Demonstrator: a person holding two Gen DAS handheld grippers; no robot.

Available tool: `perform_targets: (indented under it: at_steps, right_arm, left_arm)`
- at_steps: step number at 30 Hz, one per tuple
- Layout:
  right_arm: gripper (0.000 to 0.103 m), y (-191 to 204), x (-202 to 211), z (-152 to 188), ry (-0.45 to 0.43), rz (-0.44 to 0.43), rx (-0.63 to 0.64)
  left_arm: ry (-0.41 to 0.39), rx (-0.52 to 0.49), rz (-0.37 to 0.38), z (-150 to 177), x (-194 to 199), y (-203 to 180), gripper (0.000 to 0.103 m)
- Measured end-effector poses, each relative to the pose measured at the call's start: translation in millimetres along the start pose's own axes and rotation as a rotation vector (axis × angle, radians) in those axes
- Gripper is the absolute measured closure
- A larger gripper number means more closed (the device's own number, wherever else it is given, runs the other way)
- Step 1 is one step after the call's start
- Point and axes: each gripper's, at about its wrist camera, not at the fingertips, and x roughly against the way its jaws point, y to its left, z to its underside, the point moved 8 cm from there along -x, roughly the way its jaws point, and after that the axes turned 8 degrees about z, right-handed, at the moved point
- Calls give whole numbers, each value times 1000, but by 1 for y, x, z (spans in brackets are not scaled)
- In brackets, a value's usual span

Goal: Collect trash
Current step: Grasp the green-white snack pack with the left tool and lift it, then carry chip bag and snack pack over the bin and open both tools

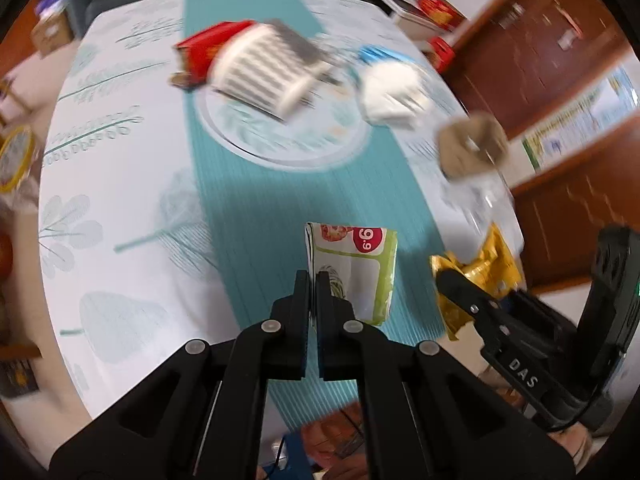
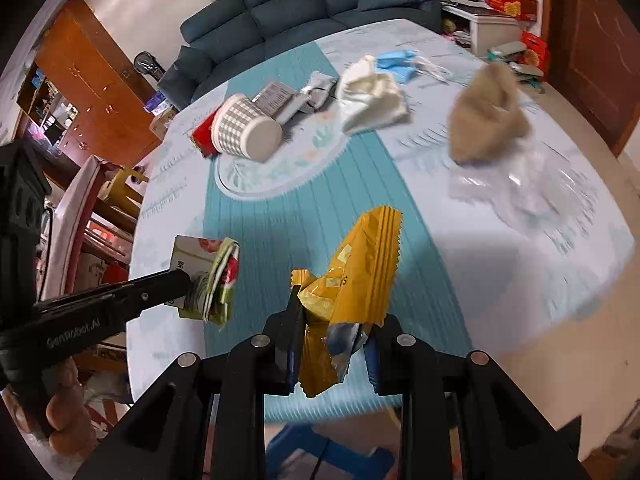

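Observation:
My left gripper (image 1: pixel 314 282) is shut on the edge of a green and white snack packet (image 1: pixel 356 268), held just above the teal table runner. My right gripper (image 2: pixel 336 312) is shut on a crumpled yellow wrapper (image 2: pixel 360 260), also held above the table. Each gripper shows from the side in the other's view, the left gripper (image 2: pixel 185 280) with its packet (image 2: pixel 218 276) and the right gripper (image 1: pixel 444 278) with its wrapper (image 1: pixel 484 268). On the table lie a checked paper cup (image 2: pixel 244 132) on its side, a red packet (image 1: pixel 202 52), a grey sachet (image 2: pixel 308 94), white crumpled paper (image 2: pixel 372 98), a blue mask (image 2: pixel 396 62), a brown paper wad (image 2: pixel 486 116) and clear plastic (image 2: pixel 524 192).
The round table (image 2: pixel 500 264) has a patterned cloth, and its near edge runs just below both grippers. A blue stool (image 2: pixel 320 448) stands under that edge. A dark sofa (image 2: pixel 304 4) is behind the table, with wooden cabinets (image 2: pixel 88 92) to the side.

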Motion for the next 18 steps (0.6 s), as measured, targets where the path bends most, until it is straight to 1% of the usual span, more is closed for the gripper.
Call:
perform_targets:
  at_steps: [3,6,11,14,18]
  right_arm:
    - [78,-19,17,28,-3,31,-14]
    - [78,-43,28,57,5,64,-42]
    - [78,-87,40,108,27,124,-101]
    - [78,-118,37,143,57,147,-172]
    - [78,-151,17,189,111,160,-264]
  left_arm:
    - [34,-91,12,29,0,-32,103]
    - [63,-185,17,56,-7,-64,103]
    - [138,-315,29,103,-31,-112,103]
    - [196,-384,27,133,-48,-133,103]
    - [267,-470,27,169,-75,-154,103]
